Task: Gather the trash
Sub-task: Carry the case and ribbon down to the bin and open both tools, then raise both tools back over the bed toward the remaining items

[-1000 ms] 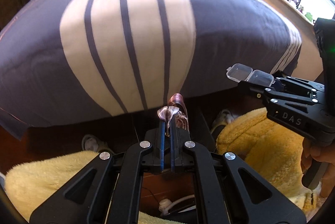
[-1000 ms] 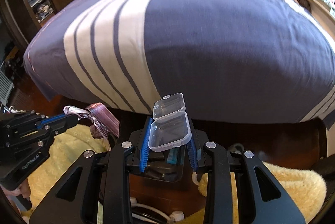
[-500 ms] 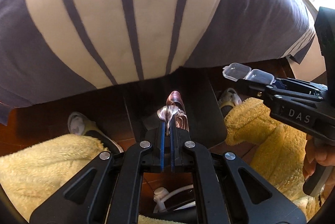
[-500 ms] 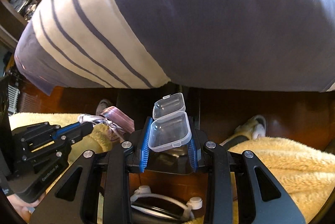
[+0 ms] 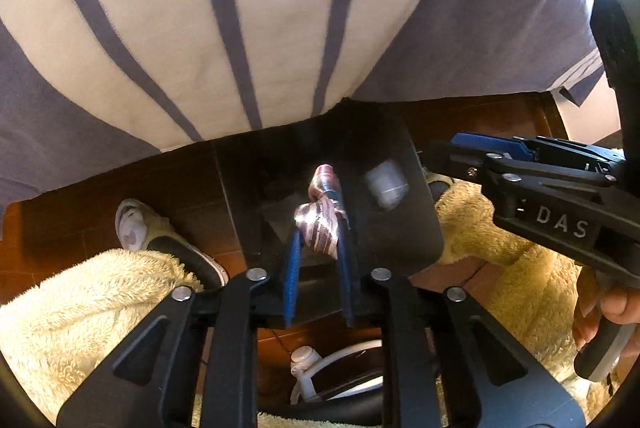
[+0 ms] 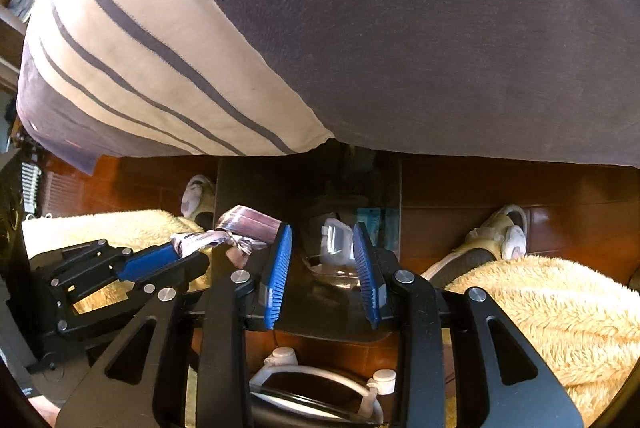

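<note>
Black bin (image 5: pixel 416 228) on the floor below both tools. Left tool (image 5: pixel 318 268) is spreading; crumpled wrapper (image 5: pixel 320 228) sits loose between its pads, over the bin mouth. Right tool (image 6: pixel 322 268) is spreading too, nothing pinched; clear case (image 6: pixel 336 242) lies inside the bin. Step: dropping trash. Next, probably: let the wrapper fall, then lift clear.

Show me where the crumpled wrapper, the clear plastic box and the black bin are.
crumpled wrapper (image 5: pixel 320 228), left wrist view, striped middle.
clear plastic box (image 6: pixel 335 242), right wrist view, its lid.
black bin (image 5: pixel 424 228), left wrist view, right wall.
</note>
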The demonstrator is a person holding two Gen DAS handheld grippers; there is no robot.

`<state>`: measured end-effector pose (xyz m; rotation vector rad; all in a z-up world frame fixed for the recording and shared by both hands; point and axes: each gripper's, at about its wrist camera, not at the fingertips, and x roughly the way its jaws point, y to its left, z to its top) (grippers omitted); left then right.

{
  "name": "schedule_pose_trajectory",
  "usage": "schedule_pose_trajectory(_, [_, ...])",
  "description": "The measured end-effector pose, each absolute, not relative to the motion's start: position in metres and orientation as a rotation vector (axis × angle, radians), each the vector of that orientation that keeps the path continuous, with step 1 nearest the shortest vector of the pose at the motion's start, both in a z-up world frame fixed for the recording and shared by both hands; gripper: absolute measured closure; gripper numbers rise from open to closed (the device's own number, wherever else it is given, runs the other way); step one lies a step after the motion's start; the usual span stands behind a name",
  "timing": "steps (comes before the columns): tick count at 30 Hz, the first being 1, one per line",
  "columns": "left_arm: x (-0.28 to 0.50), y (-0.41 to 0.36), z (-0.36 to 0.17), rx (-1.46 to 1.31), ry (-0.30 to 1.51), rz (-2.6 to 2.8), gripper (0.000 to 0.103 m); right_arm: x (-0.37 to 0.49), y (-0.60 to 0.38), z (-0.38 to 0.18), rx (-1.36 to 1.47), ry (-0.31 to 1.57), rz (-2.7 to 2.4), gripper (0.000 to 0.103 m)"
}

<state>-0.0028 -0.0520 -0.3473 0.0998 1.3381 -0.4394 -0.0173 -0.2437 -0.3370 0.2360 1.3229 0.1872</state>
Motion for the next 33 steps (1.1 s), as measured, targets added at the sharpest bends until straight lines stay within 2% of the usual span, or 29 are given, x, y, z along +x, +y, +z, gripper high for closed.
schedule_pose_trajectory(3, [-0.001,-0.050,-0.348,0.101,1.340,-0.429,0.064,-0.016,-0.244,-0.336,0.239,1.316,0.185,0.060])
schedule_pose_trajectory(7, [0.000,-0.048,-0.346,0.089,1.338,-0.422,0.050,-0.015,-0.248,-0.330,0.244,1.296,0.167,0.057])
schedule_pose_trajectory(9, [0.000,-0.046,-0.344,0.082,1.335,-0.409,0.037,-0.015,-0.251,-0.325,0.241,1.279,0.156,0.055])
schedule_pose_trajectory(13, [-0.001,-0.041,-0.333,0.071,1.318,-0.391,0.028,-0.018,-0.258,-0.314,0.248,1.249,0.141,0.053])
schedule_pose_trajectory(15, [-0.001,-0.038,-0.325,0.074,1.295,-0.381,0.022,-0.019,-0.262,-0.307,0.245,1.230,0.128,0.040])
schedule_pose_trajectory(18, [-0.003,-0.035,-0.303,0.086,1.234,-0.373,0.013,-0.023,-0.268,-0.290,0.226,1.184,0.106,0.028])
schedule_pose_trajectory(21, [-0.004,-0.034,-0.280,0.098,1.172,-0.368,0.008,-0.025,-0.273,-0.275,0.220,1.143,0.094,0.024])
schedule_pose_trajectory(24, [-0.005,-0.034,-0.257,0.091,1.121,-0.383,0.008,-0.027,-0.279,-0.256,0.220,1.094,0.084,0.017])
schedule_pose_trajectory(33, [-0.003,-0.032,-0.192,0.091,0.962,-0.394,0.008,-0.024,-0.294,-0.193,0.187,0.940,0.088,0.016])
